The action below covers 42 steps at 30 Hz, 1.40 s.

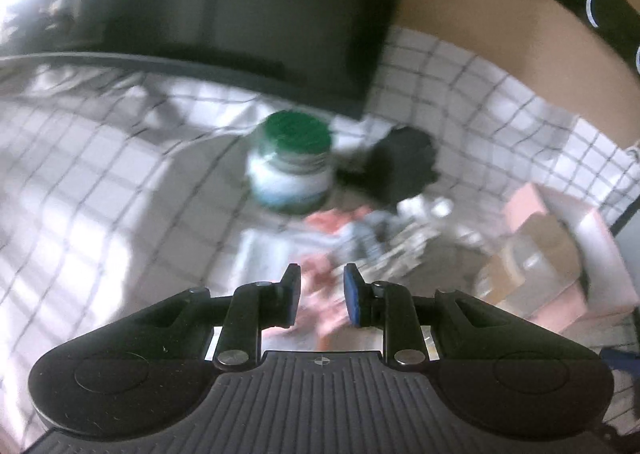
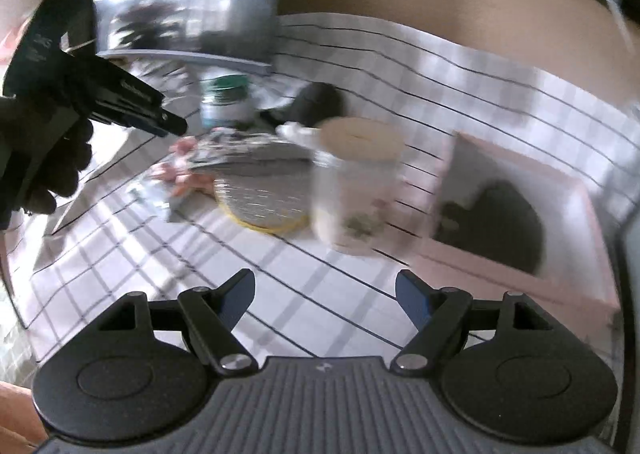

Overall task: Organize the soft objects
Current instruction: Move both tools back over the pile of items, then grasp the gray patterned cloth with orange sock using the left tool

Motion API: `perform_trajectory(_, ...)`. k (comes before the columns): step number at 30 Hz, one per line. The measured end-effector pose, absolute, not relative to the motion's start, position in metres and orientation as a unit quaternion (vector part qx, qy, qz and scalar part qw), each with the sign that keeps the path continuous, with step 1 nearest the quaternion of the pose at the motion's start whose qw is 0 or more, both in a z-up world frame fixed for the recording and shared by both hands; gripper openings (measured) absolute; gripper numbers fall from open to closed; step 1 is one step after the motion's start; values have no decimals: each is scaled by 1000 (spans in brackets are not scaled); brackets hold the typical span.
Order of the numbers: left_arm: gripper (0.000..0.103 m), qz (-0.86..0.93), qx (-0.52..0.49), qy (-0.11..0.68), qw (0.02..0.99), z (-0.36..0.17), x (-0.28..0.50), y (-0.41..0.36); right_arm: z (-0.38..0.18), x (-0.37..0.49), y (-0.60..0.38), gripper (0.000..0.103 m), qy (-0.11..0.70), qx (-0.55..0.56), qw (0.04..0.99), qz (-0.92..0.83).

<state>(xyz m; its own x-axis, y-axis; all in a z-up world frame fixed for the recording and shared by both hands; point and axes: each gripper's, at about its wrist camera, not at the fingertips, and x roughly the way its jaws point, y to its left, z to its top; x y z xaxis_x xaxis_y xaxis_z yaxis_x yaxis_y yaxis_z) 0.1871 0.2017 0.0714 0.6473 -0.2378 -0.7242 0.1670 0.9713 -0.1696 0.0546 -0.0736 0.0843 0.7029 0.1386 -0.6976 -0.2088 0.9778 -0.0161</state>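
Note:
Both views are blurred by motion. My left gripper [image 1: 322, 296] hovers over a pile of soft things: a pink-and-white cloth [image 1: 320, 294] and a grey patterned cloth [image 1: 372, 242]. Its jaws stand partly apart with the pink cloth seen between them; I cannot tell if they touch it. The pile also shows in the right wrist view [image 2: 240, 161], with the left gripper [image 2: 172, 125] above its left end. A black soft item [image 1: 404, 165] lies behind the pile. My right gripper [image 2: 325, 296] is open and empty above the checked tablecloth [image 2: 280, 274]. A pink box [image 2: 520, 213] at right holds a dark soft item [image 2: 504, 221].
A jar with a green lid [image 1: 292, 165] stands behind the pile. A white jar with a cream lid [image 2: 356, 185] stands mid-table beside a round yellow-edged mat [image 2: 260, 201]. A dark monitor [image 1: 240, 13] sits at the back. The pink box also shows in the left wrist view [image 1: 560, 254].

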Motion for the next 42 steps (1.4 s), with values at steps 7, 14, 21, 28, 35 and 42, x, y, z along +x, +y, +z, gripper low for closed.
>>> perform_trajectory(7, 26, -113, -58, 402, 907, 59, 172, 235, 82, 69, -20, 78, 371, -87, 916, 127)
perform_trajectory(14, 26, -104, -102, 409, 901, 46, 171, 259, 76, 81, 6, 78, 378, -112, 910, 127)
perform_trajectory(21, 26, -139, -110, 412, 894, 37, 165, 278, 70, 102, 26, 78, 384, -107, 907, 136)
perform_trajectory(28, 26, -135, -100, 411, 896, 40, 165, 289, 77, 131, 46, 78, 355, -121, 916, 138)
perform_trajectory(35, 26, -126, -112, 416, 893, 39, 167, 305, 69, 192, 44, 78, 374, -74, 919, 99)
perform_trajectory(42, 26, -123, -119, 420, 891, 36, 165, 318, 62, 211, 40, 78, 373, -38, 925, 65)
